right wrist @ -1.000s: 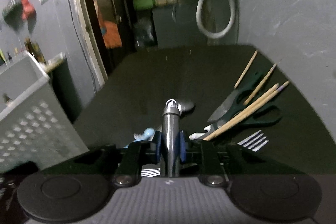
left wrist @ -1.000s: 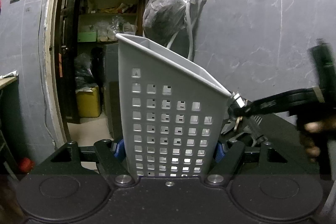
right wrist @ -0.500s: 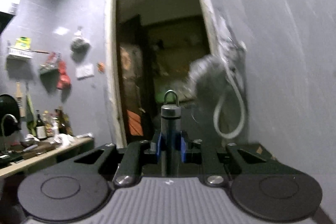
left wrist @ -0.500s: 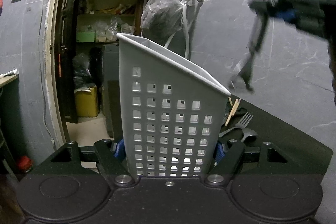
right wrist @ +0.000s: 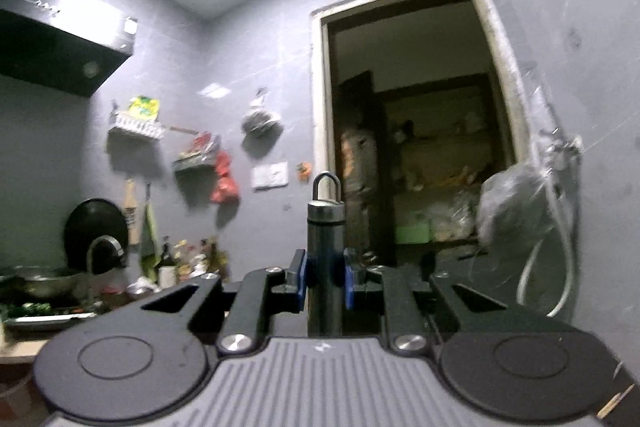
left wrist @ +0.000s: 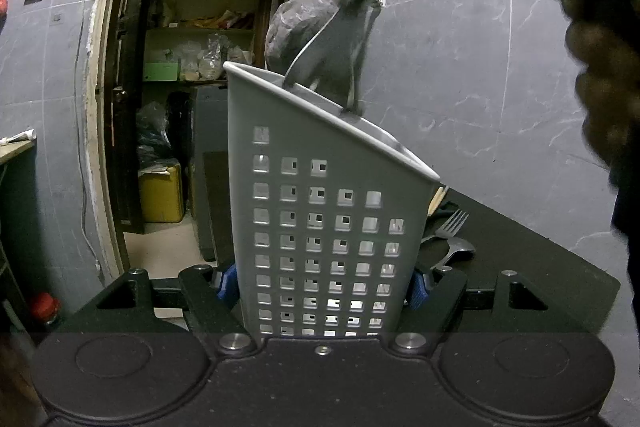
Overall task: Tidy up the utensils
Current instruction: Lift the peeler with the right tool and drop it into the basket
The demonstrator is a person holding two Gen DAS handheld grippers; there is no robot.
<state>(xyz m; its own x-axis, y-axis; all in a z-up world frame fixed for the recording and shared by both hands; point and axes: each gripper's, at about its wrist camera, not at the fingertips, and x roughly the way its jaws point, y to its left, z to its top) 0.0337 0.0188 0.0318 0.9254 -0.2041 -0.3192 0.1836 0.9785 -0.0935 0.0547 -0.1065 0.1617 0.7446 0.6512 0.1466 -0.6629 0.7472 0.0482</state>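
Grey marbled wall tiles (left wrist: 480,75) back the scene, with an open doorway (left wrist: 208,87) onto storage shelves at the left of the left wrist view. I see a dark table (left wrist: 520,259) running along the wall.

Left gripper (left wrist: 324,285): I have its fingers clamped on the two sides of a grey perforated utensil holder (left wrist: 320,219), low on the body. The holder stands upright between the blue pads (left wrist: 226,281), its slanted rim higher at the left and lower at the right.

Right gripper (right wrist: 325,277): I have its fingers pressed together on the dark cylindrical handle (right wrist: 325,255) of a utensil. In the right wrist view the handle stands upright between the blue pads, and its hanging loop (right wrist: 326,185) points up toward the doorway. In the left wrist view the same gripper enters from the upper right, above the holder, with my right hand (left wrist: 600,67) blurred at the right edge.

Held utensil (left wrist: 340,43): its metal working end hangs below the handle and dips past the holder rim into the opening. I cannot identify the tool type because of motion blur.

Remaining items on the table, just right of the holder:
- a fork (left wrist: 454,223), tines pointing away from the camera;
- a spoon (left wrist: 456,249), just in front of the fork;
- light wooden chopstick ends (left wrist: 436,199), partly hidden behind the holder edge.

A bagged bundle (left wrist: 296,27) hangs on the wall behind the holder.
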